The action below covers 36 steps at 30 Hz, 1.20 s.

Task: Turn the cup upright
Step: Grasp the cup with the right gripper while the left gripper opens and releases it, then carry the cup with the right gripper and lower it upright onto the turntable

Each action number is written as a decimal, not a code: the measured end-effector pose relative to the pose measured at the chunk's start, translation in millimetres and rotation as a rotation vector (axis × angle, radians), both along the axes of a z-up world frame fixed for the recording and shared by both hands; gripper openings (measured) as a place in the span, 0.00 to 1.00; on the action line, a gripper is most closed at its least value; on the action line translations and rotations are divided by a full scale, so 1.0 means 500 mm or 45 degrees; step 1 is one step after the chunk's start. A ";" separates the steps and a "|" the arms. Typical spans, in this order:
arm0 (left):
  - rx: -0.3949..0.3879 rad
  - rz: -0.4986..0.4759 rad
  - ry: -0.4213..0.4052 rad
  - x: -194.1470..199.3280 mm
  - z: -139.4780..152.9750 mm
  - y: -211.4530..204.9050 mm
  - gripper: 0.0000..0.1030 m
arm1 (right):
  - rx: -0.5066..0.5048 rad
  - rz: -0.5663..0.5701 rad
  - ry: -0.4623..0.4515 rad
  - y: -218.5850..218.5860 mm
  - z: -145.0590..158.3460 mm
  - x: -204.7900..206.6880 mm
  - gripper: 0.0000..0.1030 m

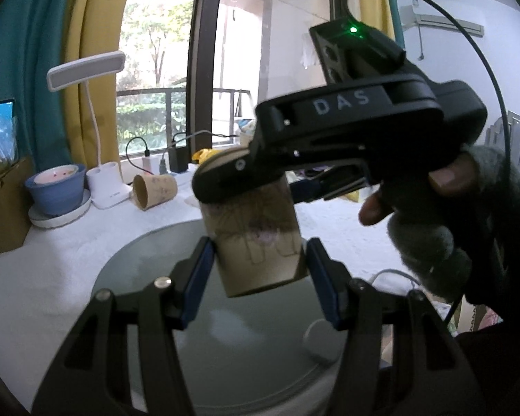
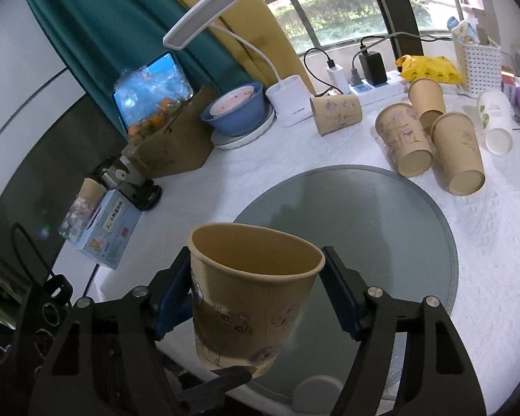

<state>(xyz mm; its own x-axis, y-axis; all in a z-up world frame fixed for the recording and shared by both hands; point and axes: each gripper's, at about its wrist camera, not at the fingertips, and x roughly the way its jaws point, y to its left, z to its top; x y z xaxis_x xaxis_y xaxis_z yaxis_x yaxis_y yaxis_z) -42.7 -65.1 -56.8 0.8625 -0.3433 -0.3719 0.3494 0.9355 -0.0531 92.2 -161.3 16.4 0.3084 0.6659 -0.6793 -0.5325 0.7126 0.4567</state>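
Note:
A brown paper cup with line drawings hangs in the air above the round glass plate, mouth up. In the left wrist view my left gripper has its blue pads against the cup's lower sides. The right gripper, held in a gloved hand, reaches over the cup's top. In the right wrist view the same cup sits between the right gripper's blue pads; the left pad touches it, the right pad stands apart. A left finger tip meets its base.
Several brown cups lie on their sides on the white cloth, one near a white desk lamp. A white cup, a blue bowl, a cardboard box, a power strip and a white basket stand at the back.

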 end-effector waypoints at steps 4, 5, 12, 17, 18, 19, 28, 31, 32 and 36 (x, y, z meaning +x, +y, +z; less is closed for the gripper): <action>0.000 0.008 0.014 0.002 0.000 0.003 0.57 | -0.012 0.006 0.000 0.006 -0.002 0.003 0.72; -0.002 0.010 0.017 0.004 0.000 0.005 0.58 | -0.020 0.003 -0.005 0.008 -0.002 0.004 0.71; -0.017 0.025 0.092 0.014 -0.012 0.023 0.75 | -0.067 -0.036 -0.050 0.022 -0.003 0.016 0.71; -0.046 0.113 0.187 0.026 -0.033 0.066 0.75 | -0.121 -0.073 -0.166 0.033 -0.003 0.021 0.71; -0.053 0.146 0.209 0.031 -0.039 0.081 0.75 | -0.133 -0.082 -0.196 0.036 -0.006 0.023 0.71; -0.064 0.177 0.228 0.036 -0.042 0.094 0.75 | -0.152 -0.098 -0.233 0.039 -0.011 0.026 0.71; -0.161 0.451 0.381 0.086 -0.066 0.213 0.75 | -0.295 -0.128 -0.479 0.079 -0.076 0.040 0.71; -0.194 0.491 0.400 0.103 -0.068 0.238 0.75 | -0.329 -0.120 -0.503 0.093 -0.092 0.055 0.71; -0.201 0.501 0.404 0.107 -0.070 0.245 0.75 | -0.338 -0.118 -0.515 0.098 -0.096 0.059 0.71; -0.250 0.520 0.431 0.130 -0.074 0.269 0.75 | -0.377 -0.095 -0.566 0.120 -0.105 0.078 0.71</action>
<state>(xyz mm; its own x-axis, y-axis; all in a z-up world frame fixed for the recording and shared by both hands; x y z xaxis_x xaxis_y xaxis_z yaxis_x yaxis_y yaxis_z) 22.5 69.5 -93.6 0.7837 -0.0970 -0.6135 -0.1060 0.9524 -0.2859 131.0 -101.3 -36.2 0.6484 0.4308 -0.6277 -0.5715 0.8201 -0.0275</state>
